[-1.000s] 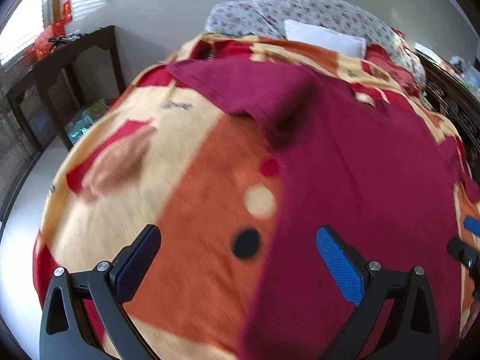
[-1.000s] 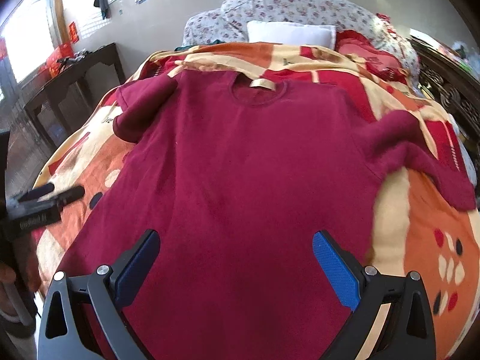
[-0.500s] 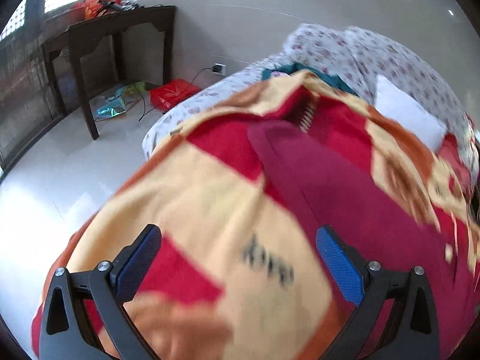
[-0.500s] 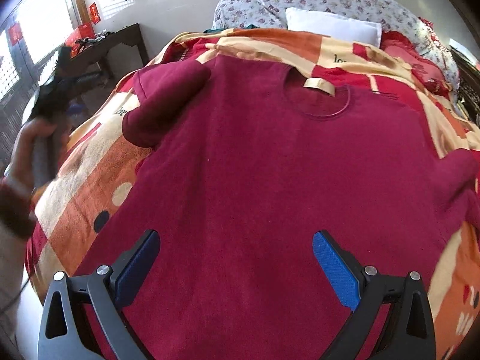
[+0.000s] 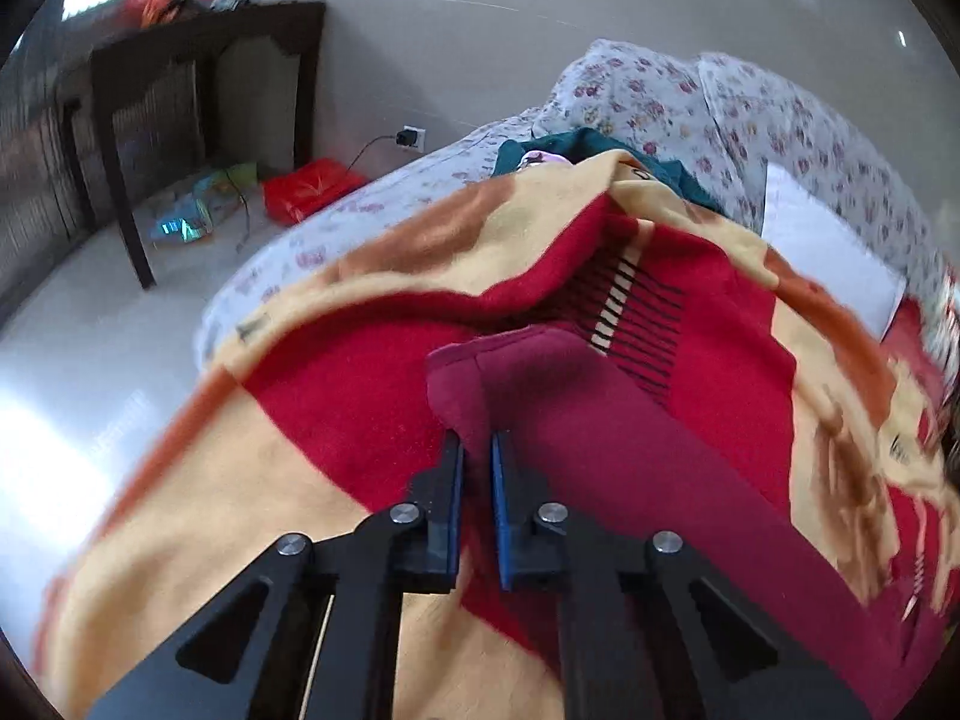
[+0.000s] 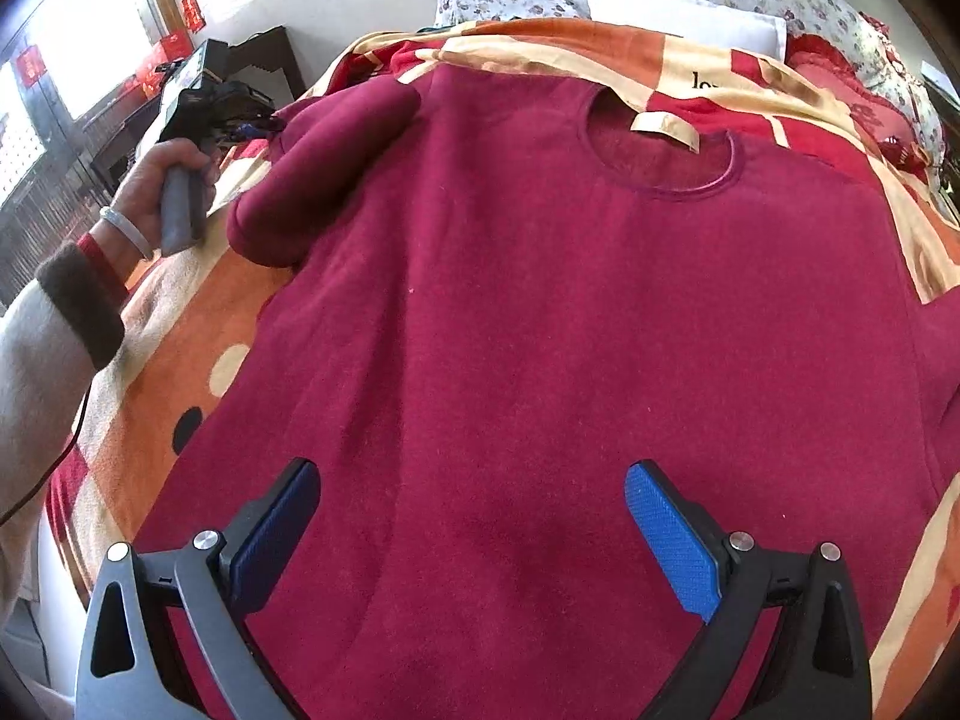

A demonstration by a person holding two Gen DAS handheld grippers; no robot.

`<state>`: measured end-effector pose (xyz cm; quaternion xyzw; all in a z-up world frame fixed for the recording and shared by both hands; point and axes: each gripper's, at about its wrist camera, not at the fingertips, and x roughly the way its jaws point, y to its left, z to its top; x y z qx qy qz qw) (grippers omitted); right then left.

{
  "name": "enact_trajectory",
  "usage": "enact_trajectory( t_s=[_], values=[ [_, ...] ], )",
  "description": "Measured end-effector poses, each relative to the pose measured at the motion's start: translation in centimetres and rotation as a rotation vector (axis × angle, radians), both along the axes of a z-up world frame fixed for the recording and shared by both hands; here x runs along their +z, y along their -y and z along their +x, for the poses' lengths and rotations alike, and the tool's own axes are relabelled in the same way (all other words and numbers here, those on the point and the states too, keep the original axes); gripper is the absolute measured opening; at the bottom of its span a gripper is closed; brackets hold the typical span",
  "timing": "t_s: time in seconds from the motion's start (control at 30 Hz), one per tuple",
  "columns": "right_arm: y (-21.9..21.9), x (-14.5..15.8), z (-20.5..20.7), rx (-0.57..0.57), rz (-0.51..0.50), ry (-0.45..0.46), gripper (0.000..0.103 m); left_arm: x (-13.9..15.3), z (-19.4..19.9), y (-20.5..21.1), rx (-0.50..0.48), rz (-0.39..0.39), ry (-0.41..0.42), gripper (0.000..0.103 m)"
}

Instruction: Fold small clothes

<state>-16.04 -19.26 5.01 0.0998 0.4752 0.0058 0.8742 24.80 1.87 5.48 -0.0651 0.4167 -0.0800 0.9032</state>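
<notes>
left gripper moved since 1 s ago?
Yes. In the right wrist view the left gripper has gone from low beside the sweater's hem up along the blanket to the sleeve, where it is now shut on the cuff.

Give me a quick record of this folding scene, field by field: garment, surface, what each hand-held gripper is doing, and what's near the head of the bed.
garment: maroon sweater, spread flat, neckline far
surface: orange and red blanket on bed
left hand-held gripper: shut on sleeve cuff
right hand-held gripper: open above sweater's lower part, holding nothing
head of bed: white pillow
</notes>
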Motion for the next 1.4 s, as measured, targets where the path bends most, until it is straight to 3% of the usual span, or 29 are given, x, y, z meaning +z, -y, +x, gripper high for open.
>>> enact_trajectory(
  t_s=[0.13, 0.27, 0.4, 0.5, 0.57, 0.67, 0.83, 0.93, 1.0, 1.07, 1.13, 1.2, 1.23, 1.3, 1.4],
  values=[
    [0.7, 1.1, -0.8, -0.01, 0.001, 0.036, 0.103, 6.5, -3.0, -1.9, 0.017, 0.028, 0.128, 0.007],
    [2.4, 2.3, -1.8, -0.058, 0.023, 0.077, 0.103, 16.1, -9.4, -2.5, -0.026, 0.033, 0.312, 0.007],
    [4.5, 3.9, -3.2, -0.111, 0.009, 0.118, 0.103, 22.6, -17.0, 0.7, -0.17, 0.001, 0.423, 0.007],
    [7.1, 5.2, -4.7, -0.169, 0.004, 0.144, 0.103, 24.2, -23.3, 5.7, -0.331, -0.009, 0.478, 0.007],
    [9.1, 5.8, -6.0, -0.217, -0.004, 0.157, 0.103, 23.7, -27.0, 9.9, -0.451, -0.019, 0.479, 0.007],
    [12.0, 6.1, -8.1, -0.294, -0.01, 0.162, 0.103, 20.4, -31.3, 16.1, -0.605, -0.044, 0.441, 0.007],
    [17.1, 5.3, -12.1, -0.453, -0.025, 0.138, 0.103, 8.8, -36.6, 26.6, -0.802, -0.012, 0.262, 0.007],
    [18.9, 4.7, -13.4, -0.498, -0.031, 0.113, 0.103, 3.1, -37.6, 30.0, -0.873, 0.023, 0.136, 0.01],
    [19.1, 4.5, -13.7, -0.495, -0.031, 0.105, 0.103, 1.0, -37.5, 29.8, -0.891, 0.033, 0.075, 0.013],
    [19.0, 4.5, -13.6, -0.479, -0.024, 0.114, 0.103, 1.0, -37.6, 28.2, -0.901, 0.045, 0.072, 0.03],
    [18.3, 4.7, -12.7, -0.44, -0.008, 0.137, 0.103, 2.7, -37.7, 24.9, -0.876, 0.066, 0.161, 0.066],
    [17.3, 4.8, -11.7, -0.393, -0.009, 0.145, 0.103, 4.6, -37.2, 21.7, -0.812, 0.102, 0.271, 0.082],
    [16.9, 4.9, -11.0, -0.374, -0.016, 0.144, 0.103, 5.4, -36.4, 19.7, -0.757, 0.132, 0.329, 0.083],
    [16.2, 4.9, -9.3, -0.347, -0.047, 0.149, 0.103, 6.6, -33.8, 17.4, -0.649, 0.202, 0.367, 0.083],
    [16.4, 4.4, -7.5, -0.372, -0.072, 0.152, 0.103, 6.4, -29.0, 14.8, -0.5, 0.257, 0.349, 0.083]
  ],
)
